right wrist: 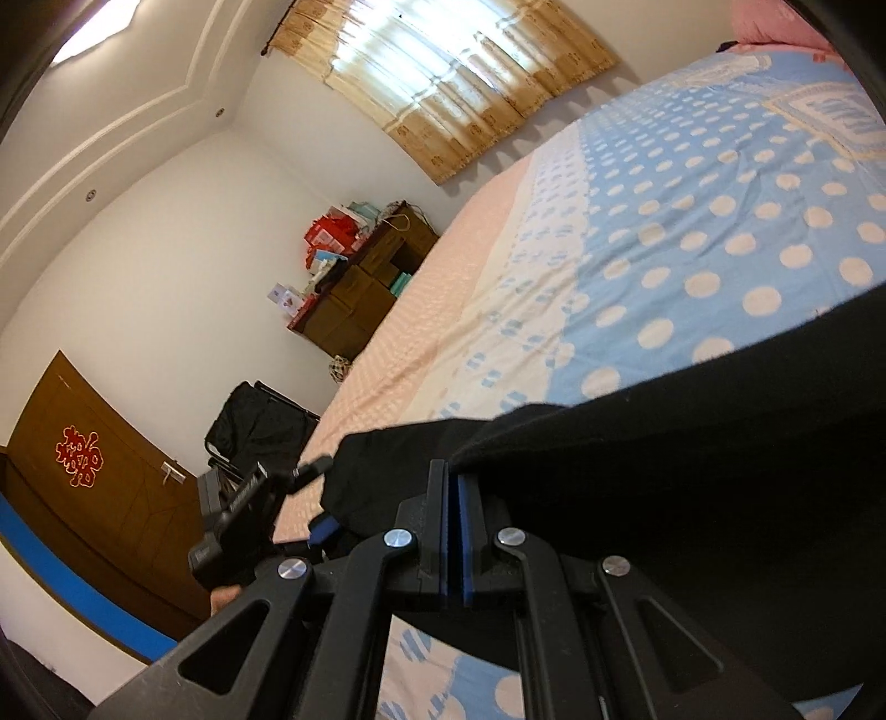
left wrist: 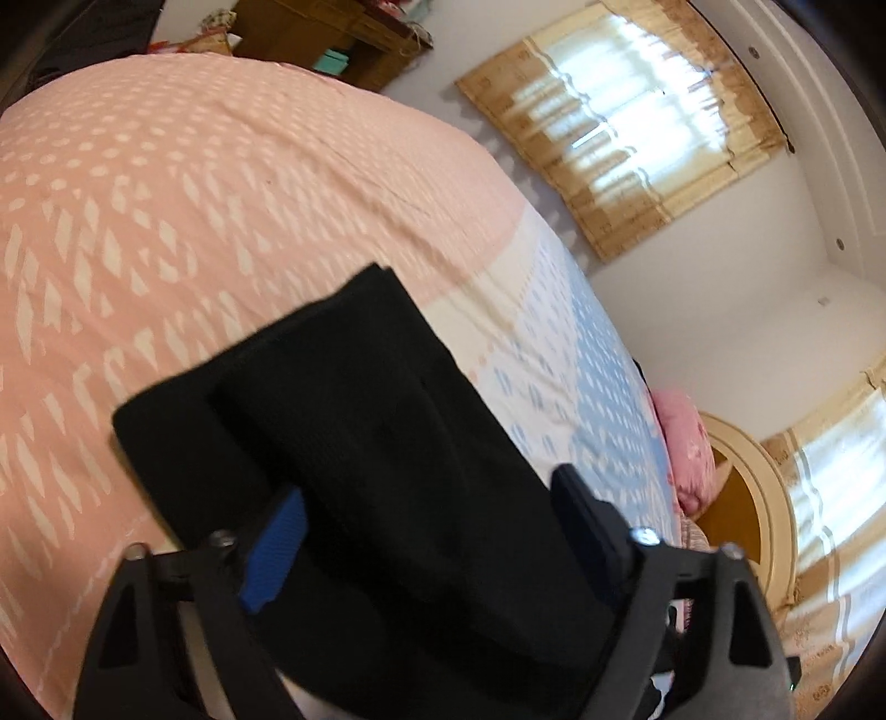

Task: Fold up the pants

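The left gripper [left wrist: 432, 515] stands wide open, its 2 fingers straddling the black pants [left wrist: 354, 421], whose long axis runs away from it. The right gripper [right wrist: 455, 531] is pinched closed beneath a pants edge. Pants lie on the bed [left wrist: 166, 194].

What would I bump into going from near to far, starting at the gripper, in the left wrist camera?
left gripper → black pants → pink part of the bedspread → brown wooden cabinet
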`<move>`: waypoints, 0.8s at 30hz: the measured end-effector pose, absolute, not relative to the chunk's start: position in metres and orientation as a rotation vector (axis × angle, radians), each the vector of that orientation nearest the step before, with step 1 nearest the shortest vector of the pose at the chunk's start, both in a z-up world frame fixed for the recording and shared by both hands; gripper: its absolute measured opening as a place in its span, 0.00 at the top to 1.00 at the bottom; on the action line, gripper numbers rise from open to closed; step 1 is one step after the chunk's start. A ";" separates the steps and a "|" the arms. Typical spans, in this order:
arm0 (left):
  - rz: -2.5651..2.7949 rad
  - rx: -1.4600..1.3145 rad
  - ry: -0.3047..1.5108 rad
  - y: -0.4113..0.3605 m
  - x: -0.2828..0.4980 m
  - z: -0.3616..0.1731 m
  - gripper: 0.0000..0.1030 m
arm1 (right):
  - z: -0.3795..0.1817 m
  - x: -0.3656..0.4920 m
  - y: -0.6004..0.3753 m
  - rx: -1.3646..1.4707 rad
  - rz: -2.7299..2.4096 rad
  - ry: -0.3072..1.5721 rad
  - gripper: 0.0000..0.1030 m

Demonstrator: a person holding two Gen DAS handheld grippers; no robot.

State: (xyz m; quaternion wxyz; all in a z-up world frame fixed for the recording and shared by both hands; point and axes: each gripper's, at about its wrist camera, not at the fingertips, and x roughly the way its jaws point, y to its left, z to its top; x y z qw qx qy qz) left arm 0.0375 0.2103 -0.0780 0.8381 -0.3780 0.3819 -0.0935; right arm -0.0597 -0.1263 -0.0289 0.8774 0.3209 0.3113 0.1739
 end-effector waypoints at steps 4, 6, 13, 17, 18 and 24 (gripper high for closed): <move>-0.205 -0.729 0.779 0.210 0.036 -0.074 0.81 | -0.038 -0.066 -0.124 0.664 0.358 0.676 0.97; -0.217 -0.724 0.777 0.210 0.035 -0.075 0.90 | -0.039 -0.068 -0.120 0.638 0.352 0.681 0.97; -0.199 -0.655 0.776 0.213 0.030 -0.066 0.92 | -0.033 -0.071 -0.119 0.621 0.352 0.670 0.97; -0.214 -0.584 0.745 0.217 0.017 -0.048 0.92 | -0.025 -0.078 -0.114 0.597 0.373 0.673 0.97; -0.206 -0.563 0.734 0.220 0.013 -0.043 0.92 | -0.024 -0.081 -0.113 0.595 0.379 0.675 0.97; -0.162 -0.497 0.752 0.232 0.007 -0.052 0.92 | -0.043 -0.094 -0.096 0.515 0.389 0.746 0.97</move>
